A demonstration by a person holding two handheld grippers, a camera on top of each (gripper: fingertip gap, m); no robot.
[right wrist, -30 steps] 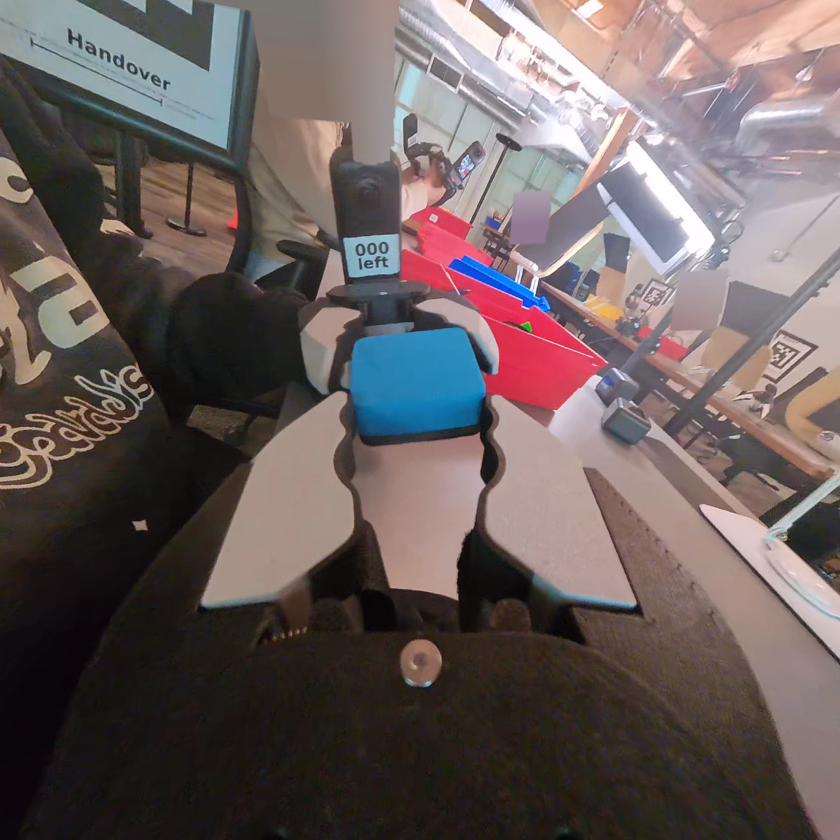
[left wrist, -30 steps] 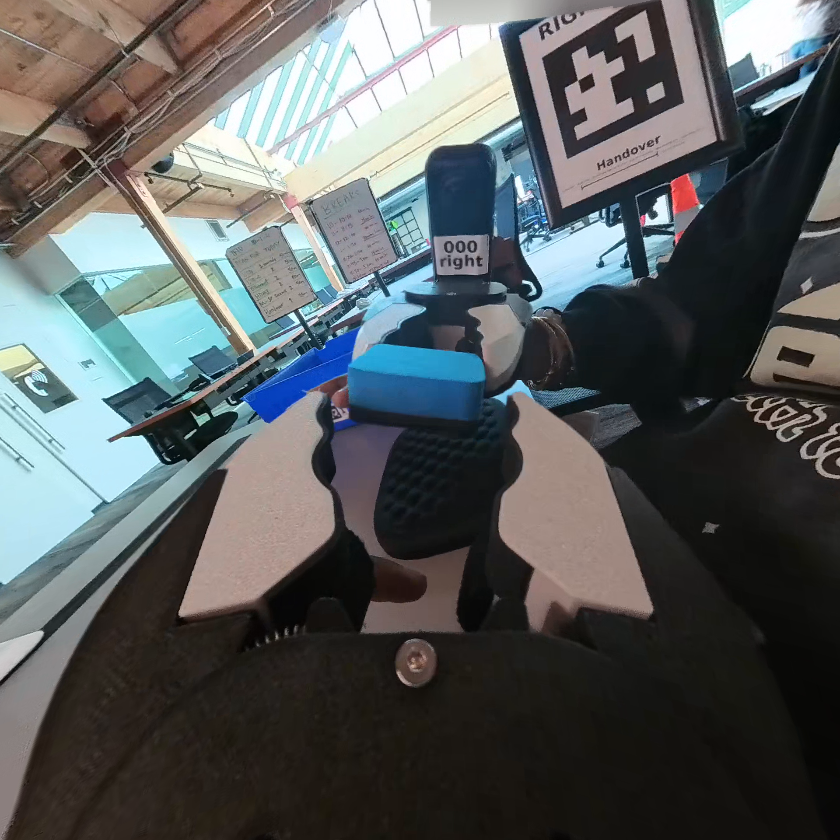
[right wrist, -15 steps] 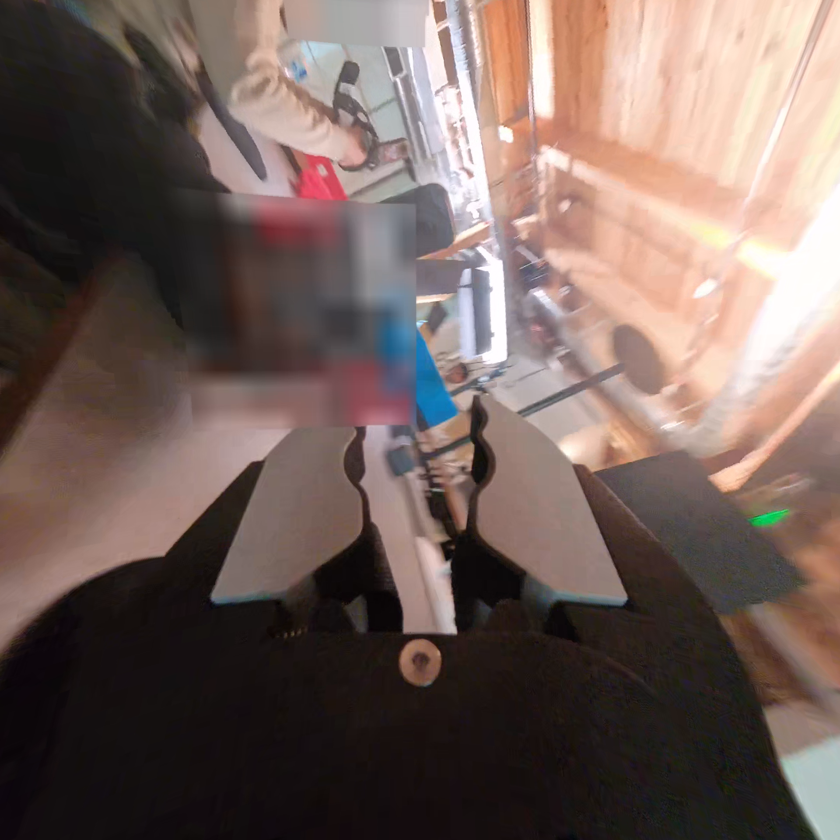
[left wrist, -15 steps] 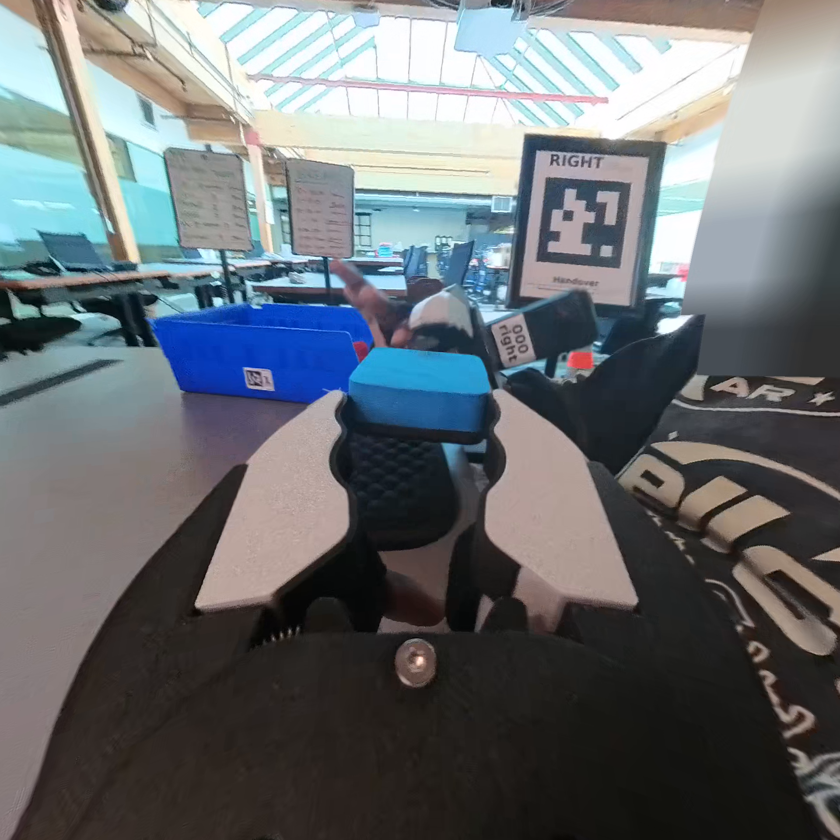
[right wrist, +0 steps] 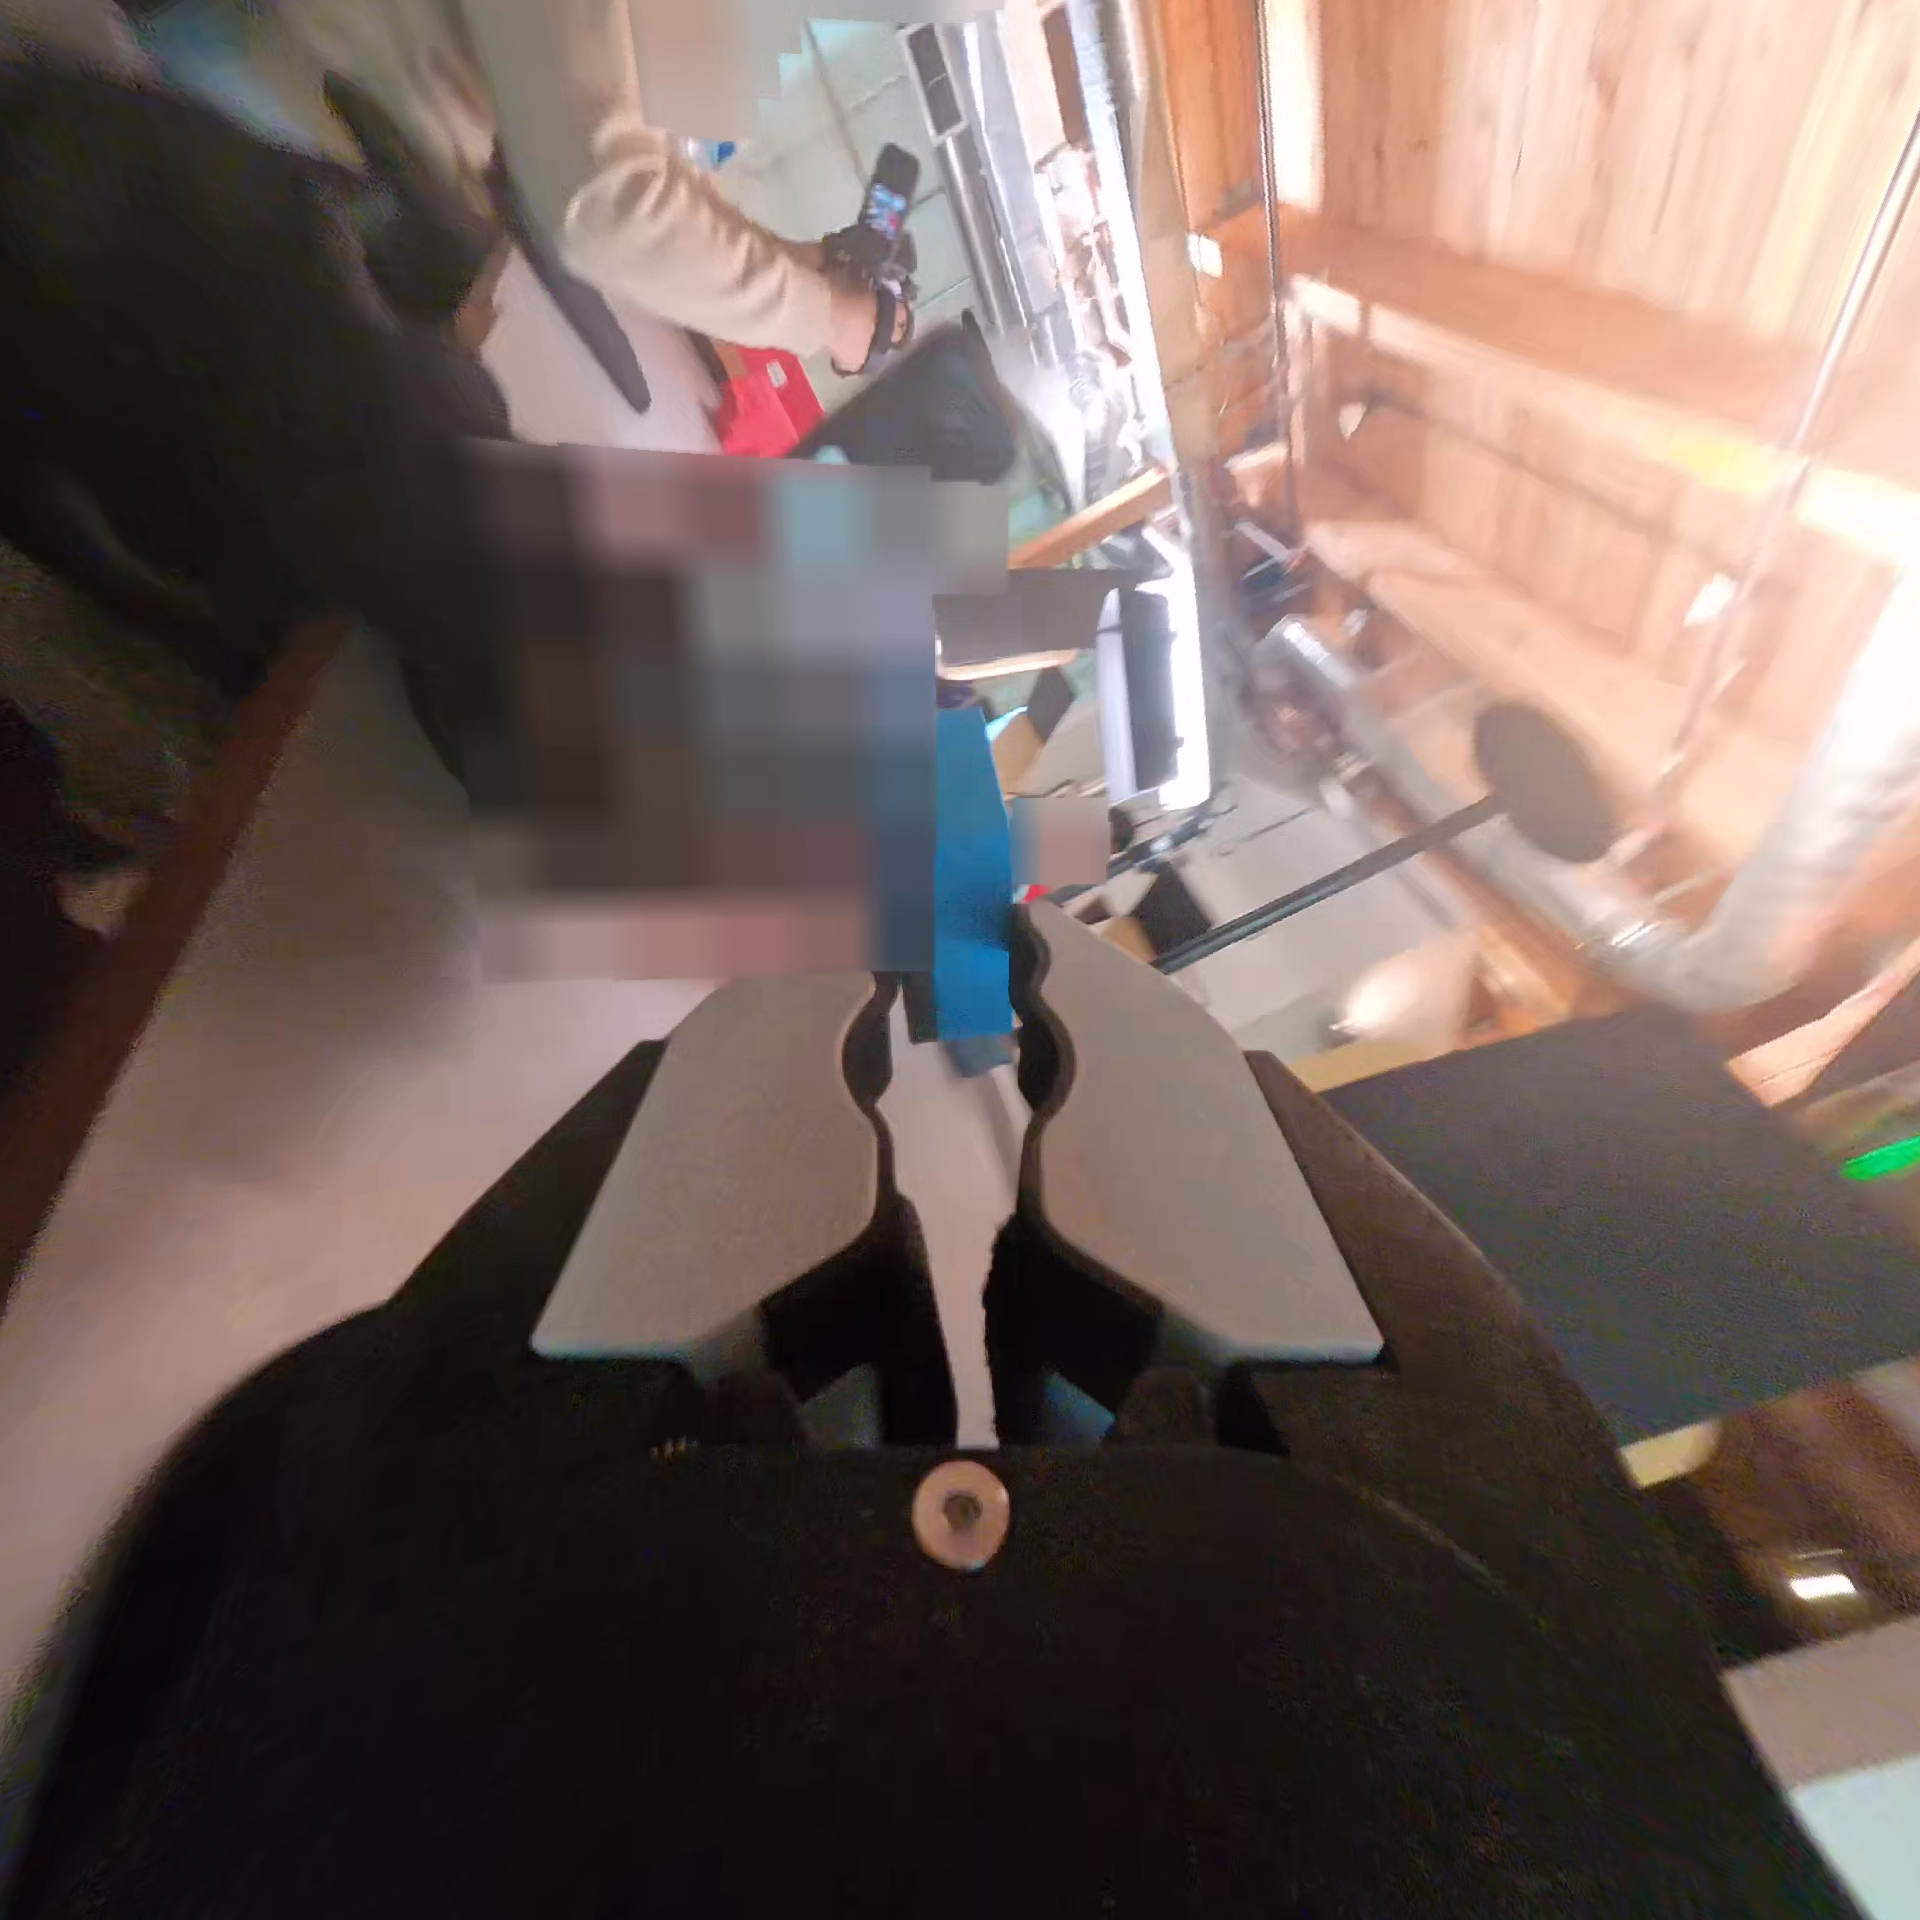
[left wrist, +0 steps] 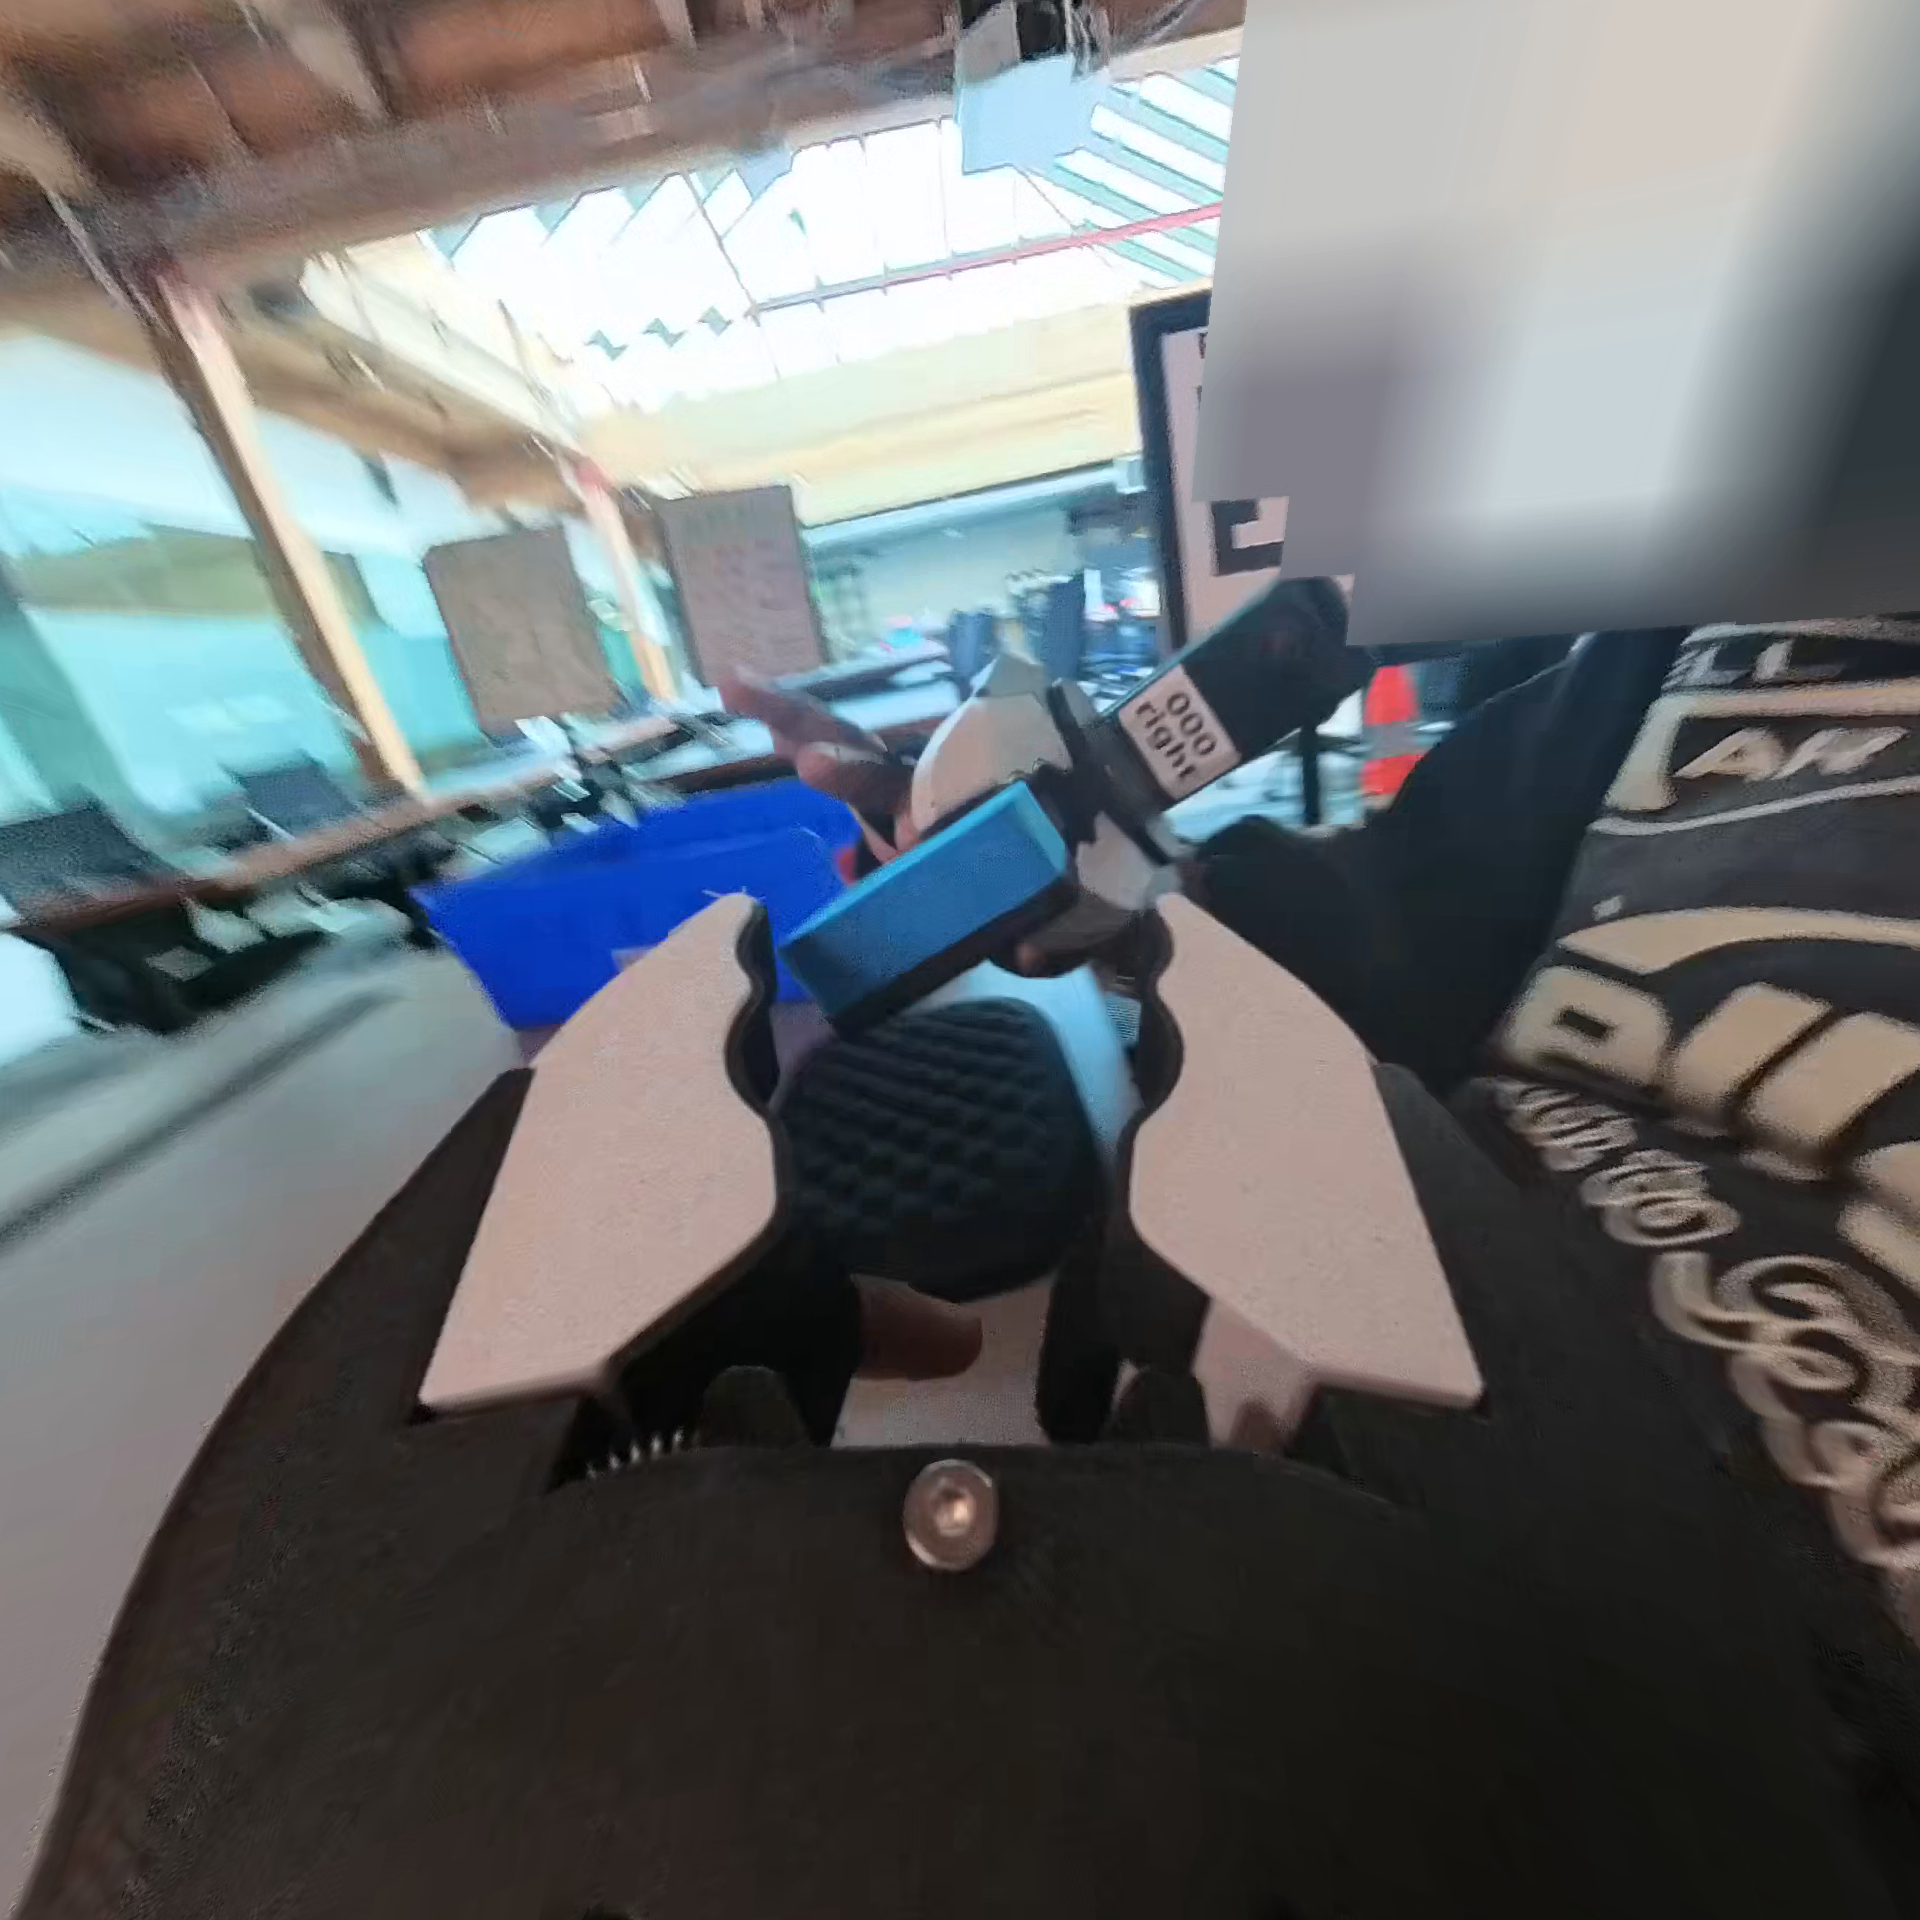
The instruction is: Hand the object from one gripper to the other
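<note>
The object is a blue foam block (left wrist: 925, 894) with a black underside. In the left wrist view it sits tilted between my left fingertips, with a gap to the right finger. My left gripper (left wrist: 961, 920) is open around it. My right gripper (left wrist: 1039, 821) is rolled sideways just beyond the block and holds its far end. In the right wrist view the block (right wrist: 971, 883) shows edge-on between the fingertips. My right gripper (right wrist: 951, 961) is shut on its thin sides. A mosaic patch hides the left gripper there.
A blue bin (left wrist: 623, 914) stands on the grey table (left wrist: 156, 1247) ahead on the left. A person's dark printed sweatshirt (left wrist: 1714, 1039) fills the right. A framed marker sign (left wrist: 1174, 468) stands behind. Another person in a beige top (right wrist: 707, 260) stands farther off.
My left gripper held the block half a second ago and has since opened. My right gripper, open and rolled sideways then, has shut on the block. The block has tilted.
</note>
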